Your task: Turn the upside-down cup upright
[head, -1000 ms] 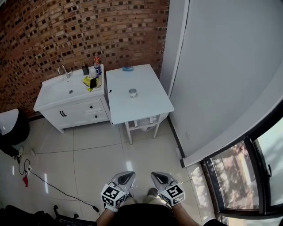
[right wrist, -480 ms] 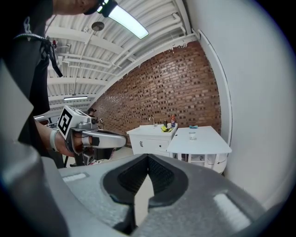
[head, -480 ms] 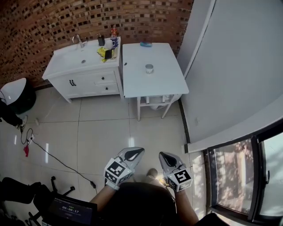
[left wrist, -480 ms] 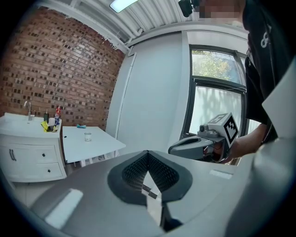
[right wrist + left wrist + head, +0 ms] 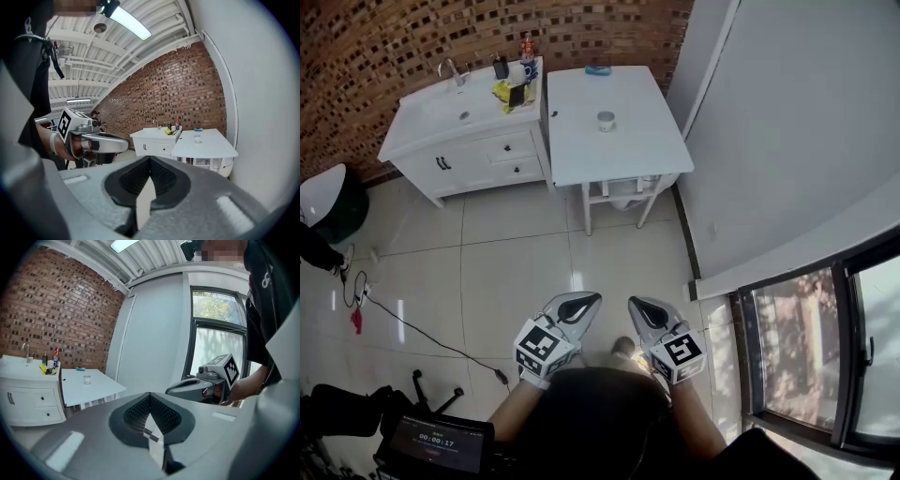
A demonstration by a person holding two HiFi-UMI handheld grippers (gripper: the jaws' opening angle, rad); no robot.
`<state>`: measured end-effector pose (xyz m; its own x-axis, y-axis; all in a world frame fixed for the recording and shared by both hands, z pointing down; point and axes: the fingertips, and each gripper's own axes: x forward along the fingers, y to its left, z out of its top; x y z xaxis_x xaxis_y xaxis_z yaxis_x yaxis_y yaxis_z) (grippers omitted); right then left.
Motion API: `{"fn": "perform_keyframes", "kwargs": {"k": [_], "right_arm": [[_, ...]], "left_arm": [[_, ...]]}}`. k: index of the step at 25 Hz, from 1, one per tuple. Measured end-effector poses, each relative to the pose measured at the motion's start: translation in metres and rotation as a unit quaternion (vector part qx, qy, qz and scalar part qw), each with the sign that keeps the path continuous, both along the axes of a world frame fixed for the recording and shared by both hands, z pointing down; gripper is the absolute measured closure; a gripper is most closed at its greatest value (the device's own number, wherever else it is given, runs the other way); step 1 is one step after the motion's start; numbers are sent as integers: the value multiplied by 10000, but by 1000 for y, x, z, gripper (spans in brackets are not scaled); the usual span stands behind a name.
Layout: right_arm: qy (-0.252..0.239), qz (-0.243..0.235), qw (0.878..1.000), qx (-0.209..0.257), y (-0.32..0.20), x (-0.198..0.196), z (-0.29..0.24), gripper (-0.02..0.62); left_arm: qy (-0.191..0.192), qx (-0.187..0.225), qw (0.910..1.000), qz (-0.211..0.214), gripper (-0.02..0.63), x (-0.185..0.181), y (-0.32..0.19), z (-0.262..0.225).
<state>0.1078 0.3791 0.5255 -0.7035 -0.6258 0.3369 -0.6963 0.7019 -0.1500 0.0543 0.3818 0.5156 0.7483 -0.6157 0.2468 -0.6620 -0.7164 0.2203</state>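
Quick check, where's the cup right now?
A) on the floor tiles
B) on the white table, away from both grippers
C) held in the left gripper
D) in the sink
B: the cup sits on the white table, while the left gripper and right gripper are far from it, fingers closed on nothing.

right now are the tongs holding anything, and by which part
Nothing is held: left tongs and right tongs are shut and empty; the cup sits on the table.

White table (image 5: 639, 150), white vanity (image 5: 480, 152) — red-brown brick wall (image 5: 394, 37).
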Motion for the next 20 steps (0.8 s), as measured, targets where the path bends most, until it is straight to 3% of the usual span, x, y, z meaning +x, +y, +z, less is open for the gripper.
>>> {"fn": "perform_keyframes", "kwargs": {"k": [20], "right_arm": [[-58,30,10000,67,-10,15,-2,604]], "left_arm": [[12,-77,9997,230,592,21,-5,1]]}}
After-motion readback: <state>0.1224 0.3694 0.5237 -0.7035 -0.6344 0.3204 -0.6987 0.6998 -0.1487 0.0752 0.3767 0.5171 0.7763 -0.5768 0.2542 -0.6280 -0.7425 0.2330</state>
